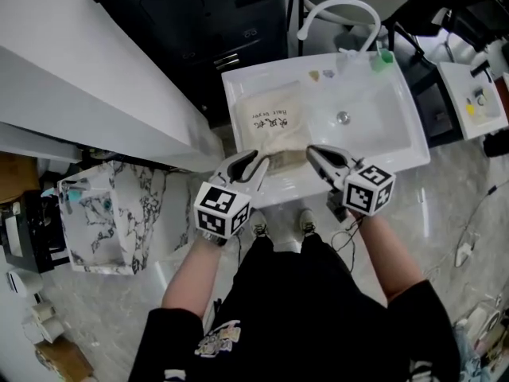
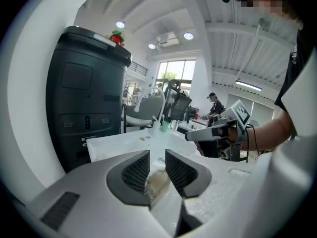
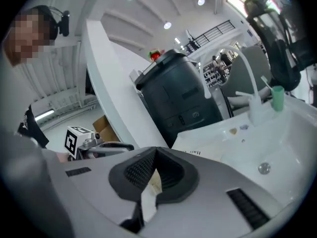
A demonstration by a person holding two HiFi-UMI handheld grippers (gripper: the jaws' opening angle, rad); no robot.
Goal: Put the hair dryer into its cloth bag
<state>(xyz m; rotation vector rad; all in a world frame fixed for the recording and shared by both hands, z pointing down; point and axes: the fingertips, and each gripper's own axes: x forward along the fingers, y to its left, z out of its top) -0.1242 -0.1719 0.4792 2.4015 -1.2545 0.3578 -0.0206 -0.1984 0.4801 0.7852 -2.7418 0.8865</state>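
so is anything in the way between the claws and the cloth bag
Nothing visible. The right claw is shut on the cloth bag's near edge, and the left claw has the cloth between its pads. The hair dryer itself is not in view.

Centre frame: the cloth bag [image 1: 274, 126] lies print-up in the left half of the white sink [image 1: 394, 130]. At its near edge, the left tongs [image 1: 253, 164] are slightly parted and the right tongs [image 1: 314, 151] pinched together. Curved tap [image 1: 340, 3] upper centre, marbled box [image 1: 103, 213] far left.
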